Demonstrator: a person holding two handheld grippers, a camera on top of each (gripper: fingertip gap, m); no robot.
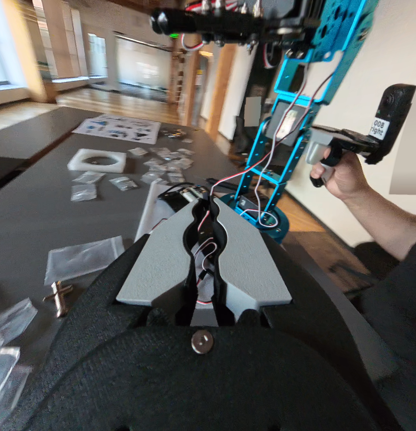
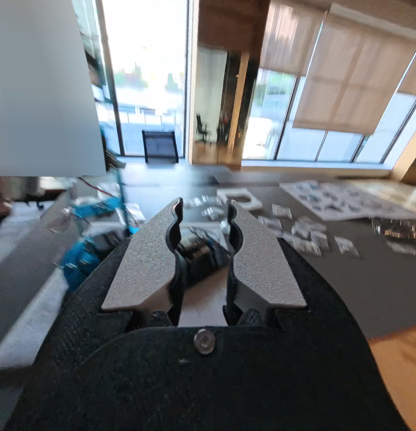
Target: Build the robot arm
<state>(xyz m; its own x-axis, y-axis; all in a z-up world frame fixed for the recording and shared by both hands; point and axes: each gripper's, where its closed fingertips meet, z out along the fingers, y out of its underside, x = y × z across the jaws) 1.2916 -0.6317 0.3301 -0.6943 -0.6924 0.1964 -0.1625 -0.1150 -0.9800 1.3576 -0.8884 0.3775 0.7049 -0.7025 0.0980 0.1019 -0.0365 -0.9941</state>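
My left gripper is shut on a thin red, white and black servo wire, which runs from the fingertips up to a blue metal robot arm kit standing at the table's right edge. A black circuit board lies just beyond the tips in a white box. A hand holds the right gripper's handle beside the blue arm. My right gripper is open and empty, and hovers over the black board. The blue arm is a blur to its left in the right wrist view.
On the dark table lie a white foam square with a round hole, several small clear bags of parts, a printed sheet, a larger clear bag and a metal cross wrench. Small metal parts lie far right. My right fingertips sit around 30 cm from my left ones. The metal cross wrench sits 20 cm or so from the ends of my left fingers.
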